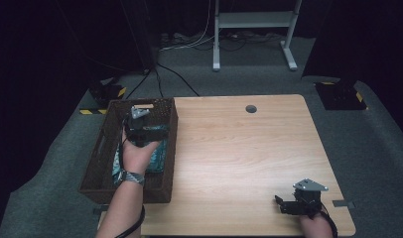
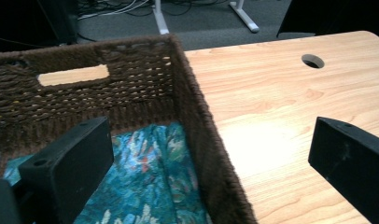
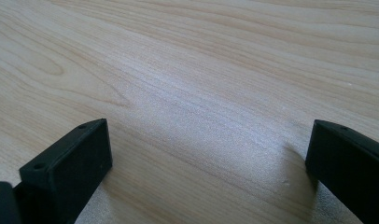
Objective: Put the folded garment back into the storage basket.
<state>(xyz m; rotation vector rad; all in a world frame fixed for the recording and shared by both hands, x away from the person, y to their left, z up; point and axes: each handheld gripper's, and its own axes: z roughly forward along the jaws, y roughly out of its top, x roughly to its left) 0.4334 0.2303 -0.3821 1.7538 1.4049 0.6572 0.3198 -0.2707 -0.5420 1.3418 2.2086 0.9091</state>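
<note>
A dark brown wicker basket stands on the left end of the wooden table. A teal patterned cloth lies folded in its bottom. A hand wearing a wristwatch holds my left gripper over the basket's right side. In the left gripper view my left gripper is open and holds nothing. Its jaws straddle the basket wall, one over the cloth and one over bare wood. My right gripper rests low near the table's front right corner. In its own view my right gripper is open over bare tabletop.
A round cable hole sits near the table's far edge. Beyond the table, a white desk frame and loose cables stand on grey carpet. Black floor plates with yellow-black tape flank the far corners.
</note>
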